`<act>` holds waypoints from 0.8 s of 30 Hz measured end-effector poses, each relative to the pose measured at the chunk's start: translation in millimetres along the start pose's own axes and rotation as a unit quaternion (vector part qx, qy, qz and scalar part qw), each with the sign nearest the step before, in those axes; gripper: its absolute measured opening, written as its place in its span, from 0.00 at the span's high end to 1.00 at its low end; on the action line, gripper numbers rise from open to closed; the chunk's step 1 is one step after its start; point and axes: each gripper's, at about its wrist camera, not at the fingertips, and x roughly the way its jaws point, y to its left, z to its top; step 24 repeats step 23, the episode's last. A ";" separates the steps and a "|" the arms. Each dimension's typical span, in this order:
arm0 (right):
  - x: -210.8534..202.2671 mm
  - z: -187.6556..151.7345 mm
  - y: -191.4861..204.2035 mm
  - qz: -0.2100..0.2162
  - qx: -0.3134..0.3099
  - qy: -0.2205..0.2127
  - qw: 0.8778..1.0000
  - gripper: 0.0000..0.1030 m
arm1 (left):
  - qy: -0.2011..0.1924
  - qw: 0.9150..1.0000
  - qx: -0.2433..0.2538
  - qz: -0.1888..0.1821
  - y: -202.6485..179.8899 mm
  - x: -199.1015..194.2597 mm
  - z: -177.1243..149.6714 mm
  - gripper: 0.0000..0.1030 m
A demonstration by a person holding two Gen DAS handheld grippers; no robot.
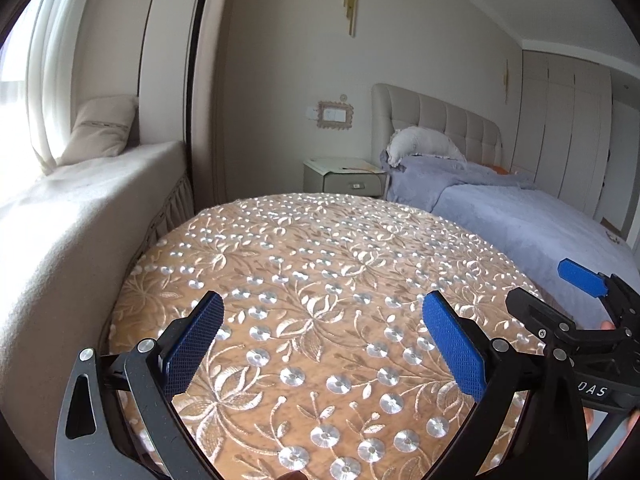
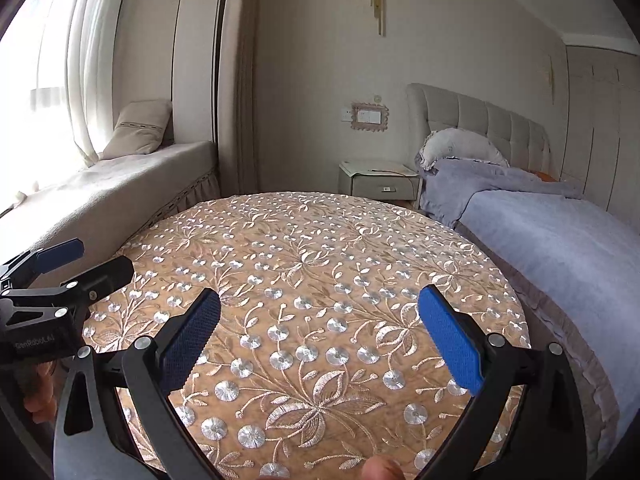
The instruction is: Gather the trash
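A round table (image 1: 320, 264) with a tan embroidered cloth fills the middle of both views (image 2: 312, 264). No trash shows on it in either view. My left gripper (image 1: 322, 308) is open and empty, held over the near part of the table. My right gripper (image 2: 318, 304) is open and empty too, beside it to the right. The right gripper also shows at the right edge of the left wrist view (image 1: 560, 292), and the left gripper shows at the left edge of the right wrist view (image 2: 92, 260).
A cushioned window seat (image 1: 80, 200) with a pillow (image 1: 100, 130) runs along the left. A bed (image 2: 560, 232) with a lilac cover stands close on the right. A small bedside cabinet (image 2: 378, 182) stands behind the table by the wall.
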 end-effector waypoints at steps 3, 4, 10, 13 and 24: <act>-0.1 -0.2 4.5 -0.001 -0.005 -0.002 1.000 0.04 | -0.003 1.000 0.000 0.002 1.6 -1.7 0.2 0.05; 0.4 0.4 5.9 -0.002 -0.007 -0.003 1.000 0.04 | -0.004 1.000 0.002 0.003 1.2 -2.6 0.3 0.05; -4.0 0.7 9.1 -0.001 -0.013 -0.011 1.000 0.04 | -0.016 1.000 0.016 0.008 -6.2 -7.8 1.6 0.05; -4.1 1.1 6.2 0.000 -0.009 -0.011 1.000 0.04 | -0.016 1.000 0.019 0.008 -8.4 -8.5 1.7 0.05; -3.4 -2.2 -0.7 -0.003 -0.003 -0.011 1.000 0.04 | -0.011 1.000 0.029 0.006 -14.1 -7.3 2.5 0.05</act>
